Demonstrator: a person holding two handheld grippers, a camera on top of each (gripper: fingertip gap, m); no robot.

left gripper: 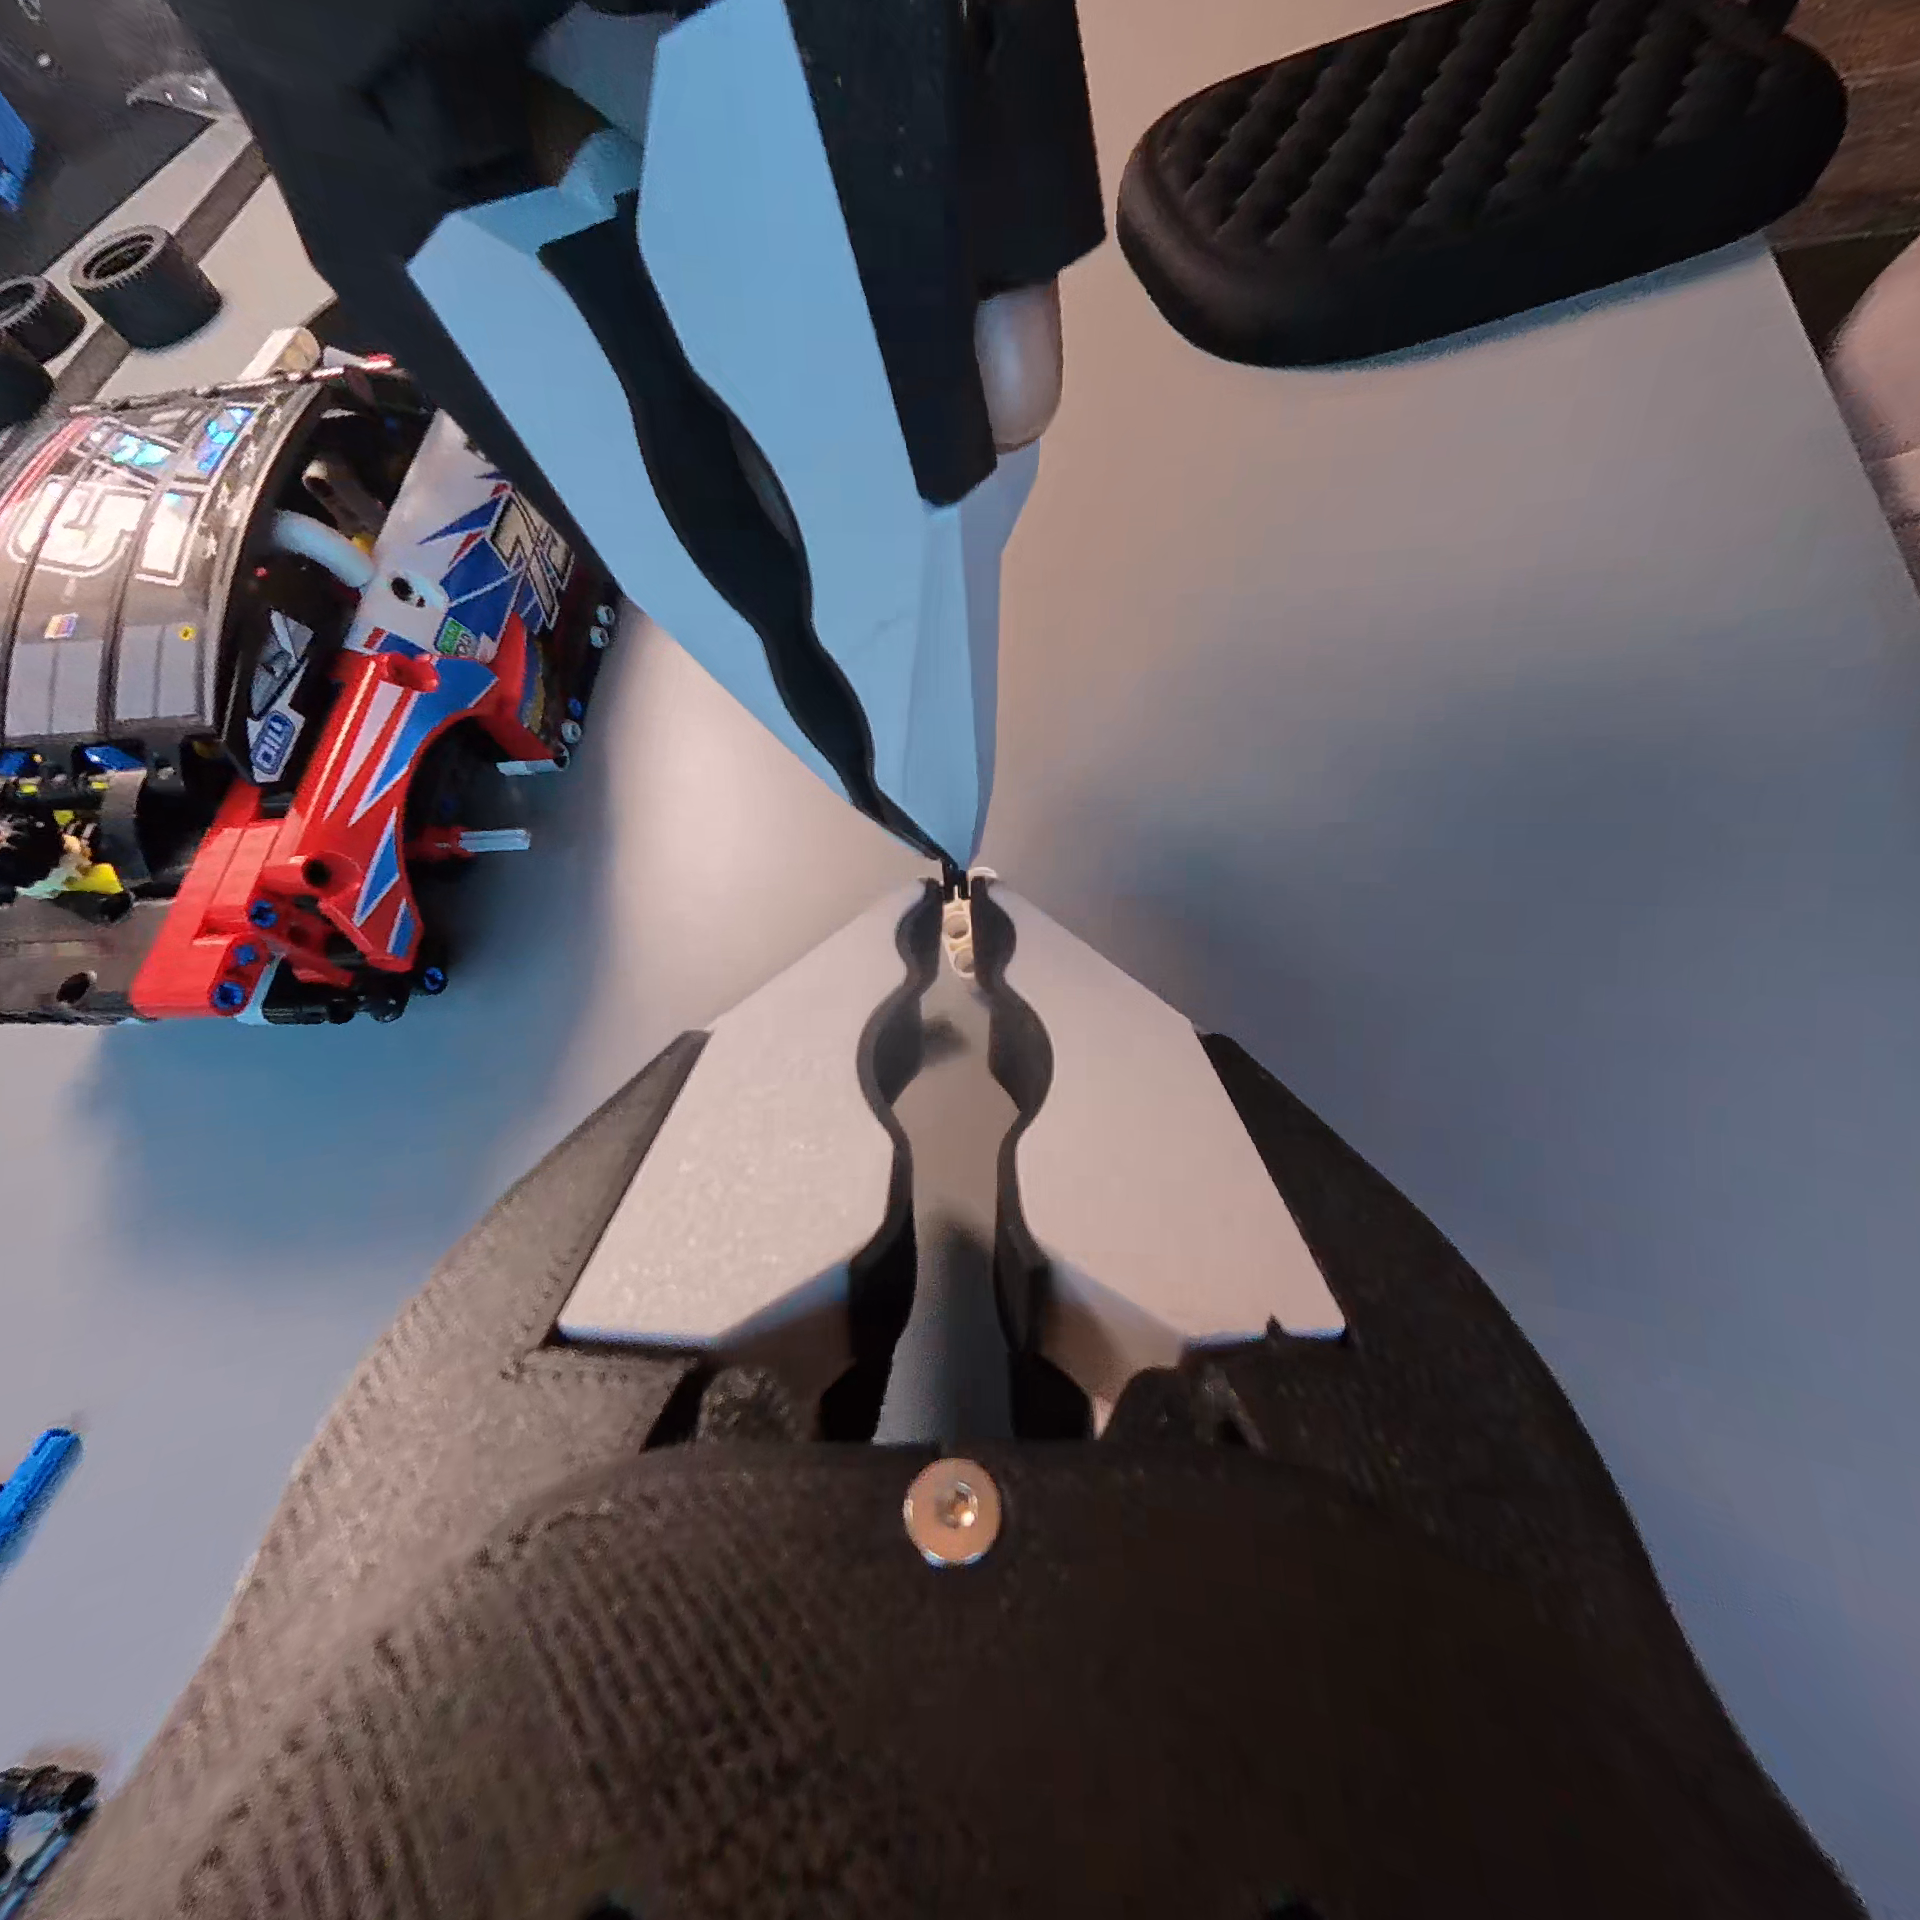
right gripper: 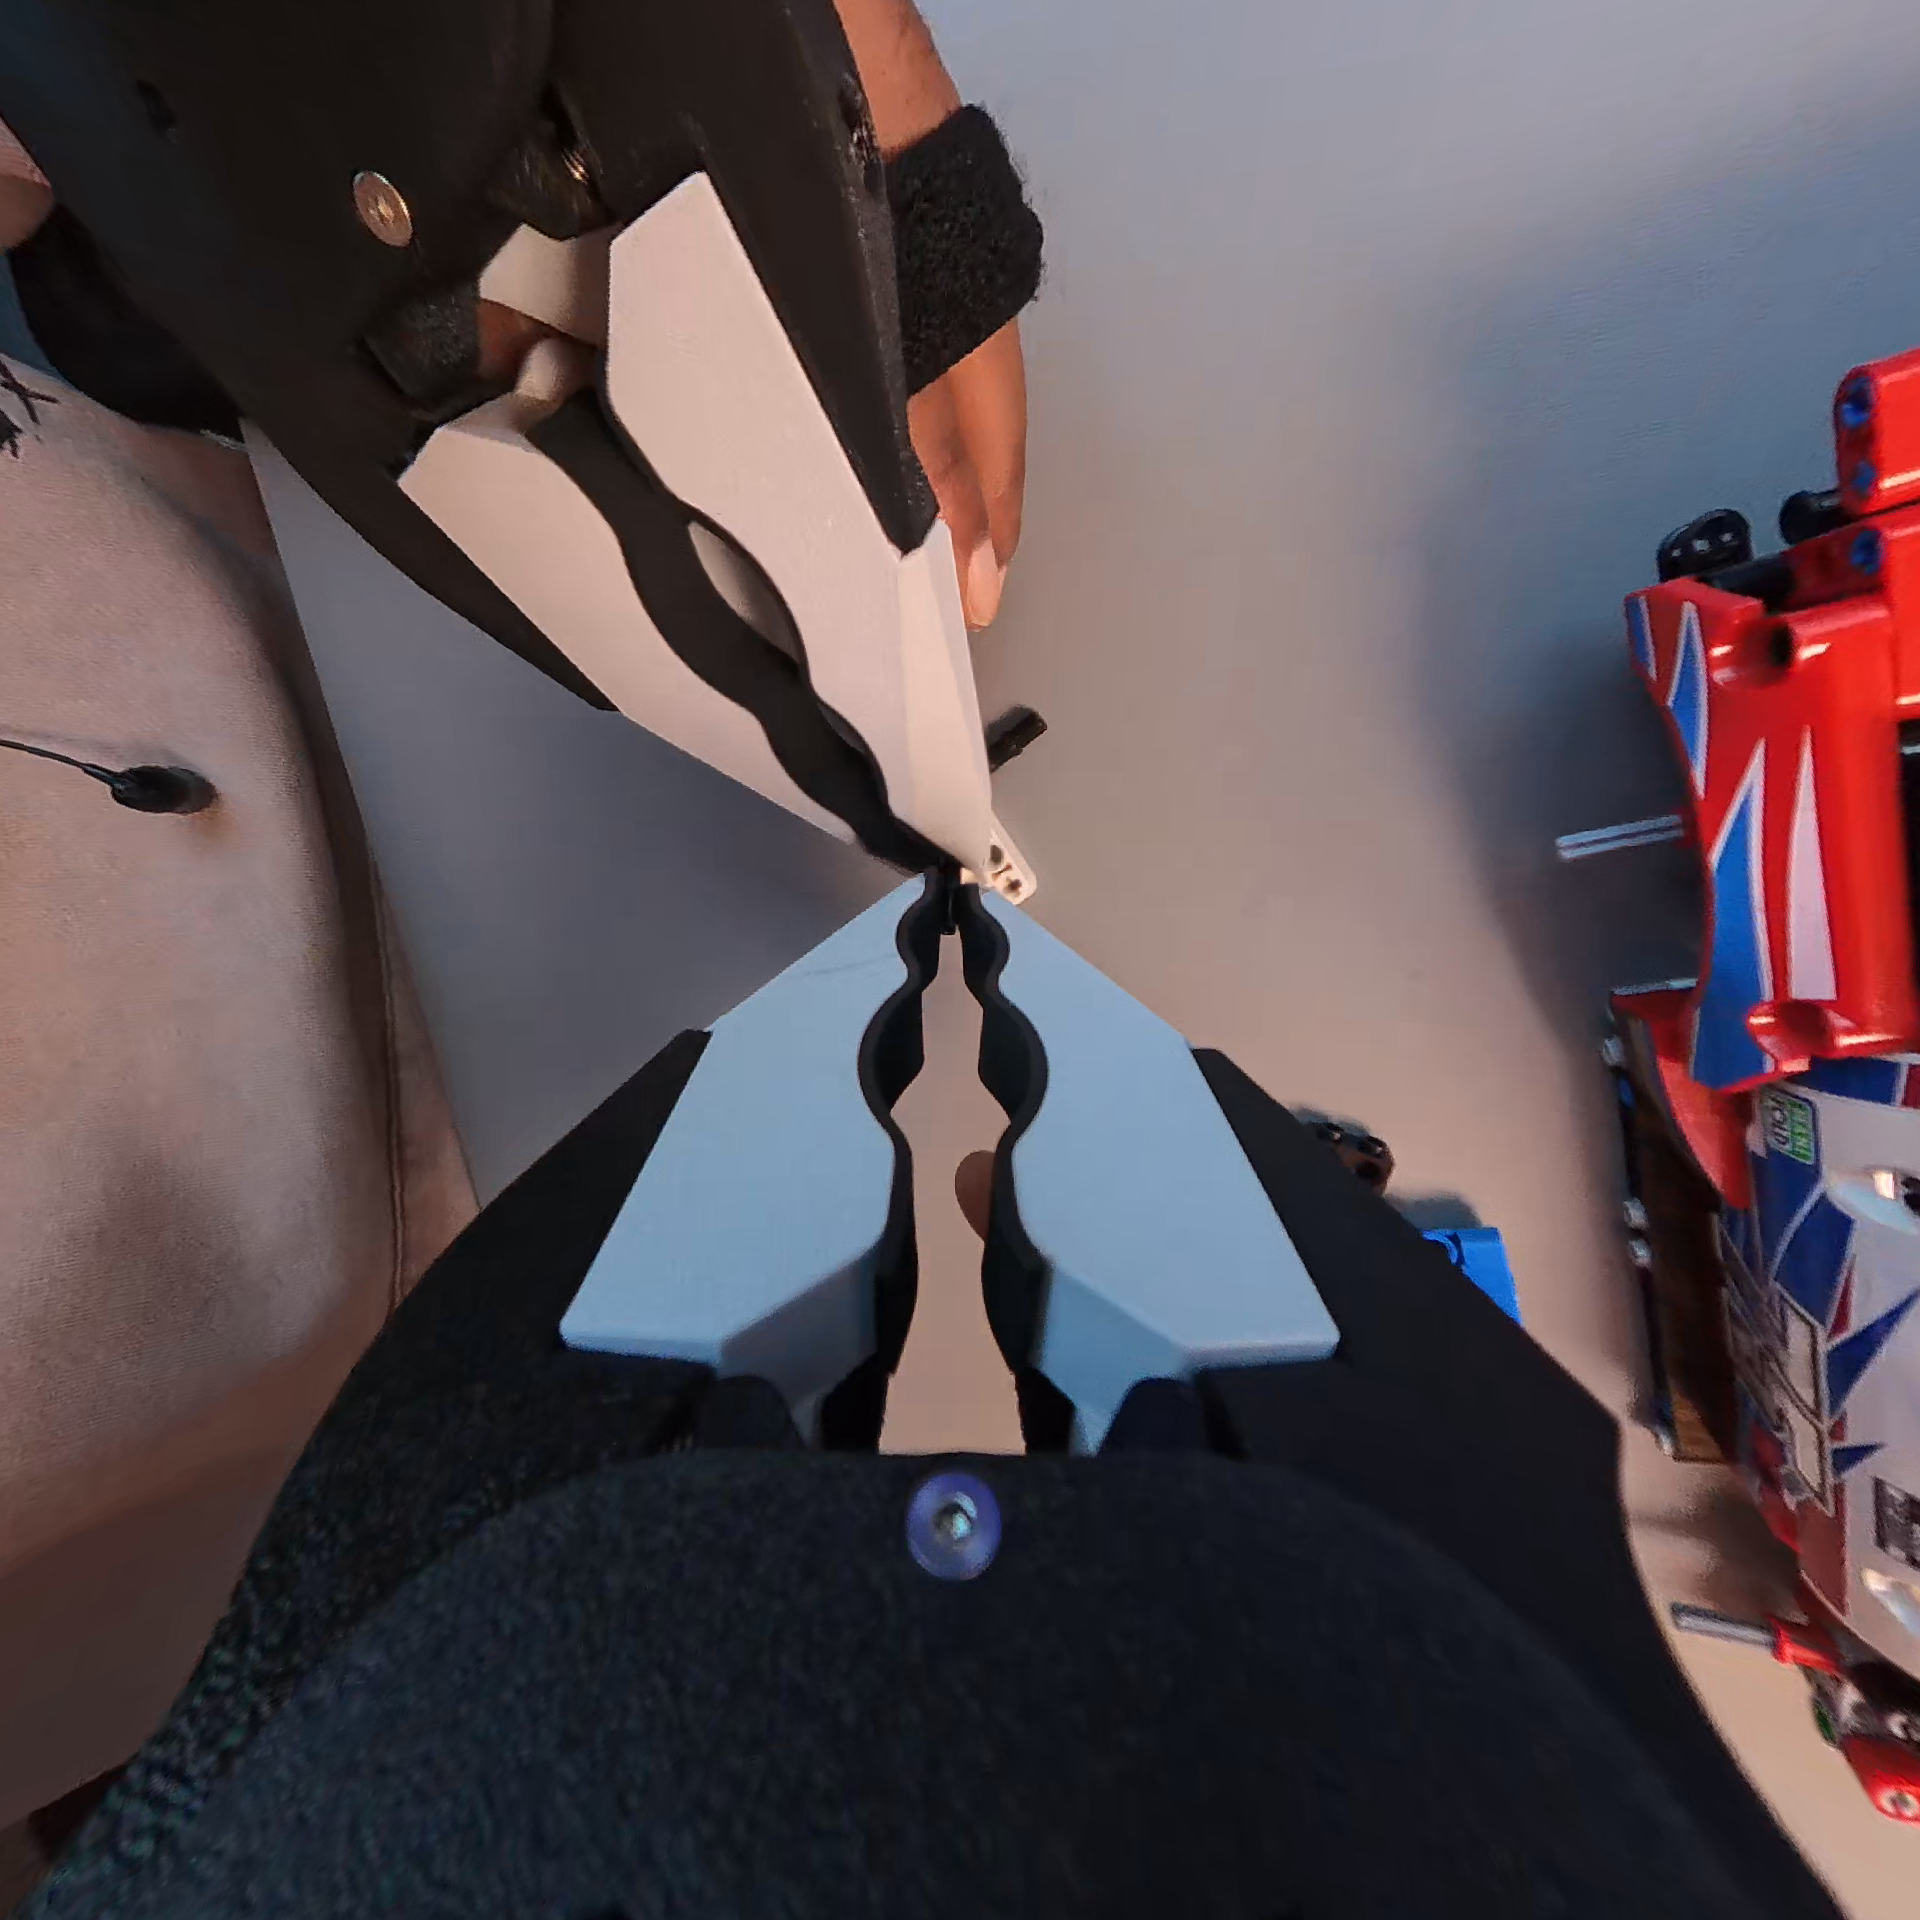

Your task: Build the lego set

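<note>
The left gripper (left gripper: 958,902) has its fingers closed on a small white piece with holes (left gripper: 961,928), held in the air above the grey worktop (left gripper: 1455,935). The right gripper (right gripper: 943,902) meets it tip to tip, and its fingers pinch a small black pin (right gripper: 945,912); the pin seems to go into one hole of the white piece. The half-built red, white and blue car (left gripper: 343,727) lies apart on the worktop, to the left. Both parts are held only at the very tips, so I think a push that is not straight can twist the pin out, or make the white piece slip and fall on the worktop.
</note>
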